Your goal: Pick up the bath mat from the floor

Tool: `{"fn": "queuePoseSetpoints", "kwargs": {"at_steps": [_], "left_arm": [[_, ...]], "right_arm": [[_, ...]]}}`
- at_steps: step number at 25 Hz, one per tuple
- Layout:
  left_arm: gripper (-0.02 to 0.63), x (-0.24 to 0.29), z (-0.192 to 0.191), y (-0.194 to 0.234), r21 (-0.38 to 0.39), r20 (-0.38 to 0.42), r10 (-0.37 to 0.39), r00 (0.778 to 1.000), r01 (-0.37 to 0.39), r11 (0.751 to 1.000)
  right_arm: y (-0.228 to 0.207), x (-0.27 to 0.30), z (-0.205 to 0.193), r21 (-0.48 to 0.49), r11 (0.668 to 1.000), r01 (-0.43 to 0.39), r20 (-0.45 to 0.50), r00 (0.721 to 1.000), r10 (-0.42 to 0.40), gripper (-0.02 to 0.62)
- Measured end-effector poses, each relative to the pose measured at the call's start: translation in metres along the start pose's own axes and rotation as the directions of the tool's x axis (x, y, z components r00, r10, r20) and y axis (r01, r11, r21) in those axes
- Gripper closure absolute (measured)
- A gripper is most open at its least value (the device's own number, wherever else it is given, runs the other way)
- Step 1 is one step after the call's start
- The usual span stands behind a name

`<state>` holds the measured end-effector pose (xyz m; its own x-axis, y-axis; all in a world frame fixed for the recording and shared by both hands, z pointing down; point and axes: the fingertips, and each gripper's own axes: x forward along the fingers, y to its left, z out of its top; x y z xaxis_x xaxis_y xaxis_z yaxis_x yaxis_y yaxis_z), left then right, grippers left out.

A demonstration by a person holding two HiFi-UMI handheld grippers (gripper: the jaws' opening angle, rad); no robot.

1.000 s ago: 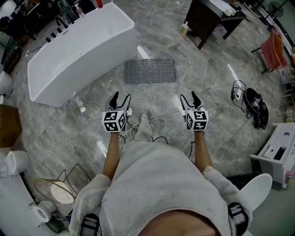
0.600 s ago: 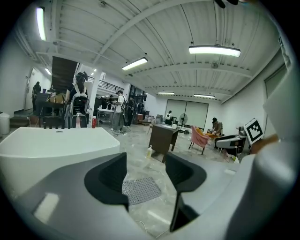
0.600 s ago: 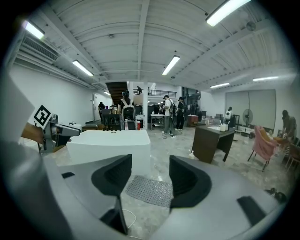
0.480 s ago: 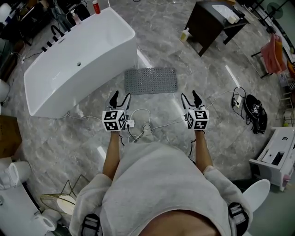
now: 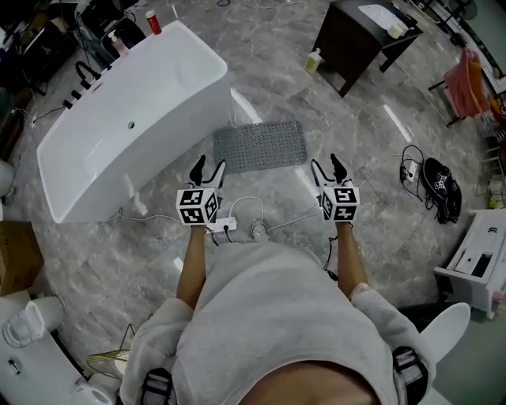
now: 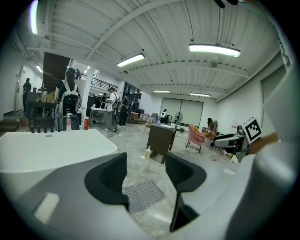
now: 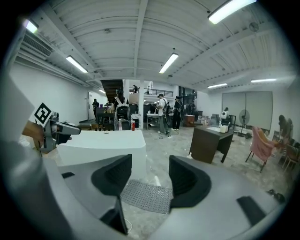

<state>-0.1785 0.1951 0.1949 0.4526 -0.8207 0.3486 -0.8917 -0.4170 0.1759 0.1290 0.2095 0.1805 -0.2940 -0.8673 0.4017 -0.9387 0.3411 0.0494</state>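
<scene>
Left gripper (image 5: 205,168): jaws stand apart with nothing clamped; in the left gripper view (image 6: 145,164) only floor and the far mat show through the gap.
Right gripper (image 5: 329,166): jaws likewise apart and empty (image 7: 150,166); it is held level with the left one, both pointing forward and slightly down.
Bath mat (image 5: 259,145): grey, rectangular, with a studded surface, lying flat on the floor ahead of both grippers and between their lines of aim; neither gripper touches it. Each gripper view shows it through the open jaws (image 6: 143,194) (image 7: 147,196).
Floor (image 5: 379,206): grey marbled tiles with bright light reflections.
Bathtub (image 5: 134,103): white, freestanding, just beside the mat's left end, set at an angle; a red bottle (image 5: 152,22) stands at its far rim.
Power strip (image 5: 224,225): white, on the floor near the person's feet, with white cables looping around it.
Dark table (image 5: 356,39): beyond the mat to the right, with a small pale bottle (image 5: 315,59) on the floor at its left corner.
Black bag (image 5: 437,186): on the floor well to the right, next to a coil of cable.
Pink cloth (image 5: 466,83): draped over a rack at the far right.
</scene>
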Motion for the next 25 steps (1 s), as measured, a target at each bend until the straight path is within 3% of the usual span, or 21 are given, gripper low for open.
{"fn": "queuePoseSetpoints", "kwargs": {"at_steps": [11,25], "left_arm": [[0.359,0.012,-0.011,-0.001,0.009,-0.045,-0.028,0.999,0.029,1.0],[0.359,0.042,-0.005,0.012,0.002,-0.048,0.005,0.999,-0.005,1.0]], "right_arm": [[0.002,0.005,-0.018,0.022,1.0,0.003,-0.04,0.999,-0.002,0.357],[-0.012,0.045,-0.018,0.034,0.999,-0.026,-0.035,0.999,0.028,0.357]]}}
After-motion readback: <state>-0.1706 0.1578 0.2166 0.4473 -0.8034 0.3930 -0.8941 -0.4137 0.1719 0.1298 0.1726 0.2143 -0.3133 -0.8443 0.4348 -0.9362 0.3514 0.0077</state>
